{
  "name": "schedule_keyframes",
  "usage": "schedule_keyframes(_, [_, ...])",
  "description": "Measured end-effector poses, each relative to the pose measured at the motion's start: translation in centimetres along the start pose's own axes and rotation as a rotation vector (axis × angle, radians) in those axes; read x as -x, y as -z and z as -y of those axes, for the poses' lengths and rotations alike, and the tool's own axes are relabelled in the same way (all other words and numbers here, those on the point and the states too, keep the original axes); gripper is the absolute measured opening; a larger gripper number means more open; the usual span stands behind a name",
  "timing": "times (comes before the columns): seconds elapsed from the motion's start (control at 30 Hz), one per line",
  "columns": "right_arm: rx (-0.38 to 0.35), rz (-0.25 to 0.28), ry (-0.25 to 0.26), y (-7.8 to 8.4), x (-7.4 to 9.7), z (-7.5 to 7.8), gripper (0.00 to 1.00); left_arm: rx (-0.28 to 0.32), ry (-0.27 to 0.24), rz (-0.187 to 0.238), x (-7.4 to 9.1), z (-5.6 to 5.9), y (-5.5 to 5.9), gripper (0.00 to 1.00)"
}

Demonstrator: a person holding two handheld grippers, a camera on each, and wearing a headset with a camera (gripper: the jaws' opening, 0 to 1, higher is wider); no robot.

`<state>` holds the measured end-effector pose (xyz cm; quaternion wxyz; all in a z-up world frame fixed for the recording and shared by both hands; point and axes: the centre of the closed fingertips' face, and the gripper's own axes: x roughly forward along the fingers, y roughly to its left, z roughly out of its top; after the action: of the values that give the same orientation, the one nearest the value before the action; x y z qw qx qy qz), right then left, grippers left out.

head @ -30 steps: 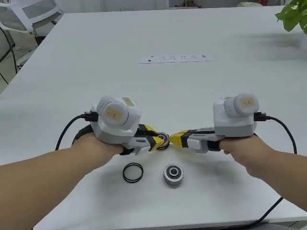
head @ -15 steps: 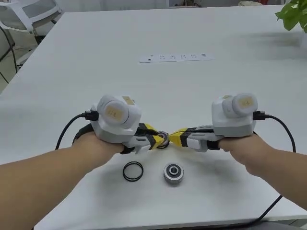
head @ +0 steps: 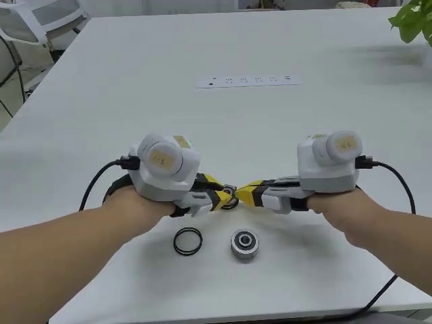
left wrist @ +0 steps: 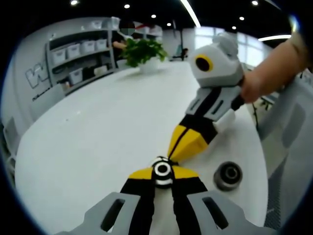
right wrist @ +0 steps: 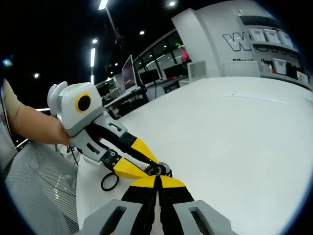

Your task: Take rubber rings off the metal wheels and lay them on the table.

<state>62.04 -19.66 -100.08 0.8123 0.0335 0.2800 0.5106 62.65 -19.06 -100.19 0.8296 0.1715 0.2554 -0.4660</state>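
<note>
So the left gripper (left wrist: 162, 174) is clamping its yellow-tipped jaws tight on a small silver metal wheel with a black rubber ring around it (left wrist: 162, 169). It's holding the wheel just above the white table (head: 121, 81), about midway between the two hands. The right gripper (right wrist: 157, 180) is pointing at that wheel from the opposite side, jaws pressed almost fully together and the tips touching the wheel's rim. It might be pinching the edge of the rubber, but the tips are covering that spot in the right gripper view, so I honestly can't tell if it's got hold of anything. In the head view, a loose thin black rubber ring (head: 187, 241) is lying flat on the table just below the grippers. A second silver metal wheel with a dark centre (head: 244, 244) is sitting just to its right, not touching it. Further up the table a flat white power strip (head: 248, 82) is lying, and a green leafy plant (head: 412, 20) is poking in at the far right corner
</note>
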Motion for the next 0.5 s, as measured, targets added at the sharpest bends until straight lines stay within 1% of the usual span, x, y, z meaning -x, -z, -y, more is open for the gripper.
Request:
schedule_keyframes(0.27, [-0.001, 0.007, -0.014, -0.24, -0.15, -0.35, 0.0, -0.002, 0.001, 0.002, 0.01, 0.04, -0.02, 0.12])
schedule_keyframes(0.33, [0.01, 0.006, -0.017, -0.27, -0.28, -0.48, 0.0, -0.003, 0.001, 0.002, 0.01, 0.07, -0.02, 0.12])
schedule_keyframes(0.4, [0.001, 0.023, -0.032, -0.59, -0.34, -0.74, 0.0, -0.003, 0.001, 0.002, 0.01, 0.07, -0.03, 0.12])
schedule_keyframes(0.47, [0.019, 0.016, -0.03, -0.57, -0.31, -0.74, 0.0, -0.002, 0.0, 0.003, 0.01, 0.08, -0.03, 0.12])
schedule_keyframes(0.5, [0.012, 0.017, -0.031, -0.56, -0.29, -0.72, 0.0, -0.002, 0.0, 0.003, 0.0, 0.08, -0.02, 0.12])
